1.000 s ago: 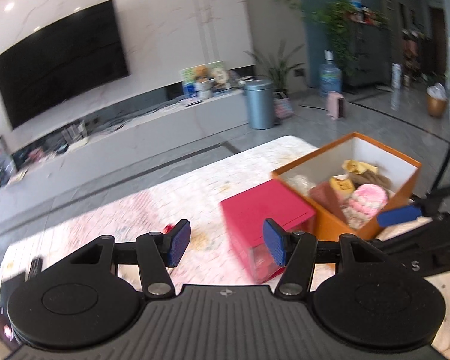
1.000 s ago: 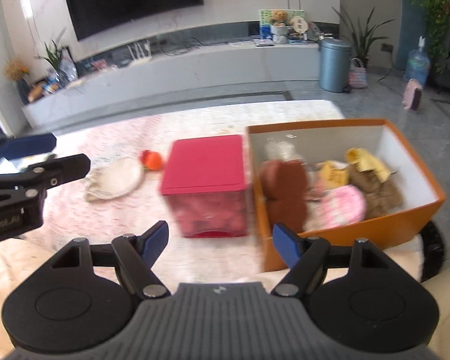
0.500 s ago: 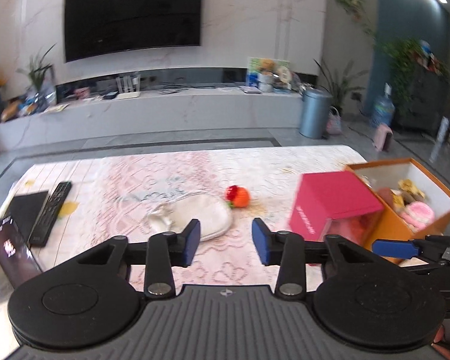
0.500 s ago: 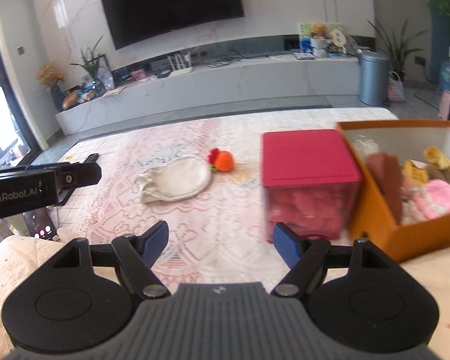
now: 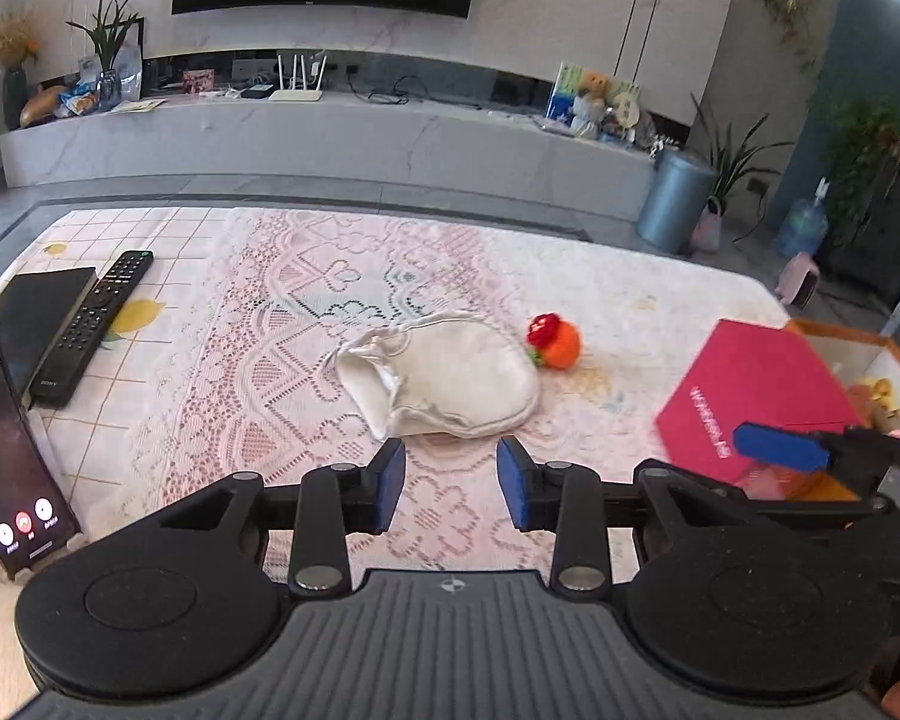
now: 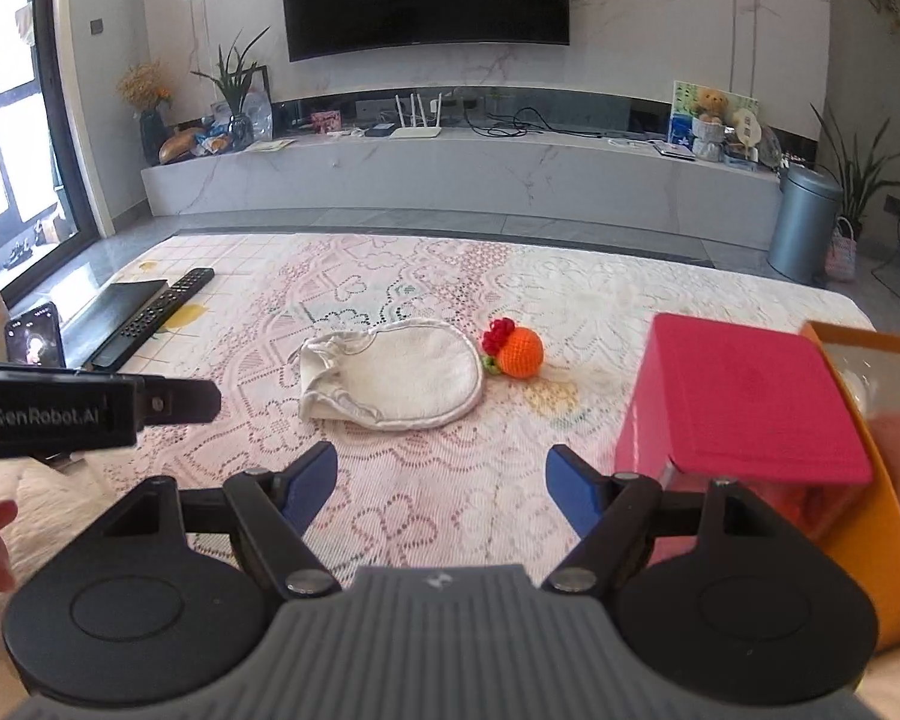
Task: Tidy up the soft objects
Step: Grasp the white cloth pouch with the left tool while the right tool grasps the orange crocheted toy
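Left wrist: white pouch (image 5: 444,375) just beyond fingers (image 5: 390,483), untouched.

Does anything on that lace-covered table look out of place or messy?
Two soft things lie loose on the cloth: a crumpled white pouch and, just beside it, a small orange knitted toy. The other soft toys sit in the orange box at the right. Nothing looks spilled or broken.

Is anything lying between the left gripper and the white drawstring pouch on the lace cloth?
Nothing visible: only bare lace cloth separates the empty left gripper from the white pouch. The crocheted orange sits beyond, to the pouch's right.
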`<action>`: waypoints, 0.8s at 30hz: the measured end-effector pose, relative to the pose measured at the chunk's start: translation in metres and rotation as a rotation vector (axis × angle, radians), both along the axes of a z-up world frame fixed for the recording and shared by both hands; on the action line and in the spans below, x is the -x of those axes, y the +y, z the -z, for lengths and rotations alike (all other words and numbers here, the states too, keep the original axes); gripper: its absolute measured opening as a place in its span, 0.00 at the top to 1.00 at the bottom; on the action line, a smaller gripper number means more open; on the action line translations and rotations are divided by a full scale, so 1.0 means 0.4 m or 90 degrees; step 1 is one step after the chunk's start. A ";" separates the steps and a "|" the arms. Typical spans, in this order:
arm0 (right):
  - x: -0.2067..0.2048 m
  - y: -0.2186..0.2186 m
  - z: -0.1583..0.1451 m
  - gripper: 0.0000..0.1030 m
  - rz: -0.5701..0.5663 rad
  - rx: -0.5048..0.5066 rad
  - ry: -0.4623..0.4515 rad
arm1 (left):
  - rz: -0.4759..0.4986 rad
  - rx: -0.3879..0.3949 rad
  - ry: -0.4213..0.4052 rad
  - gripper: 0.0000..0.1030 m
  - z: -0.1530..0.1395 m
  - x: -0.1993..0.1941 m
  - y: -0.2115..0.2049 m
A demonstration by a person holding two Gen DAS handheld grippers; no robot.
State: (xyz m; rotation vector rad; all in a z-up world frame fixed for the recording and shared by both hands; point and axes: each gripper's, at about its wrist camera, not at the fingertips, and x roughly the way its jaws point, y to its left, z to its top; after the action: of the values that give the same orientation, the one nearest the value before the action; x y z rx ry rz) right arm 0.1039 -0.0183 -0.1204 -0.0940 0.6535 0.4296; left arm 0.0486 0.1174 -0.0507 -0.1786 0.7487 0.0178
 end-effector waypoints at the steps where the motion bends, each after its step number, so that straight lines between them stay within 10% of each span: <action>1: -0.019 0.010 0.008 0.27 -0.003 0.006 0.001 | -0.004 -0.001 0.005 0.60 0.007 -0.015 0.005; 9: -0.189 0.071 0.075 0.27 0.008 0.047 0.005 | -0.067 0.045 0.076 0.33 0.081 -0.176 0.053; 24: -0.456 0.104 0.191 0.28 0.105 0.039 0.030 | -0.059 -0.013 0.064 0.23 0.172 -0.346 0.077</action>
State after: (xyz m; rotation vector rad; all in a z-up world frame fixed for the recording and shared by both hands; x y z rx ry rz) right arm 0.2863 0.0234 -0.1968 -0.0869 0.7154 0.2541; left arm 0.1872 0.1484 -0.1193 -0.1936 0.8403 0.1232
